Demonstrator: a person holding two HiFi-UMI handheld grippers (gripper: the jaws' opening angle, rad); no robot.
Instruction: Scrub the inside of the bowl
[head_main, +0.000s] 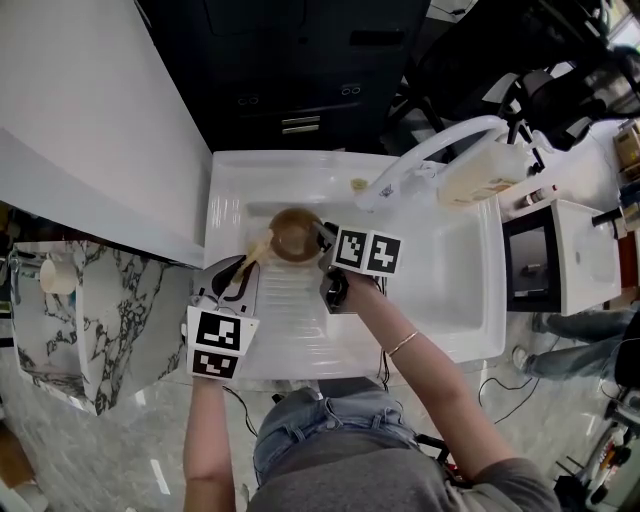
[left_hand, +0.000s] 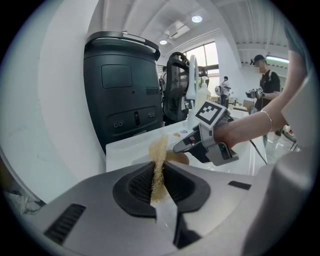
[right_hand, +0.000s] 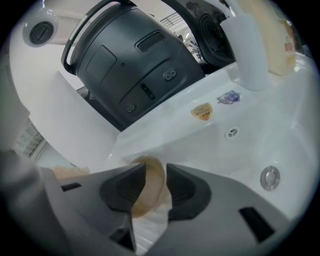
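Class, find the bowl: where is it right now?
In the head view the bowl sits on the left side of the white sink, with its rim between the right tongs.

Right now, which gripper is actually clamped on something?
The left gripper, shut on the tan fibrous scrub pad. The right gripper stands open around the rim of the brown round bowl.

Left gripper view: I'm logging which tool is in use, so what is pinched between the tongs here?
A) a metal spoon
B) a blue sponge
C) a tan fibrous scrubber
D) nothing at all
C: a tan fibrous scrubber is clamped between the closed tongs of the left gripper, with its frayed end sticking out past them.
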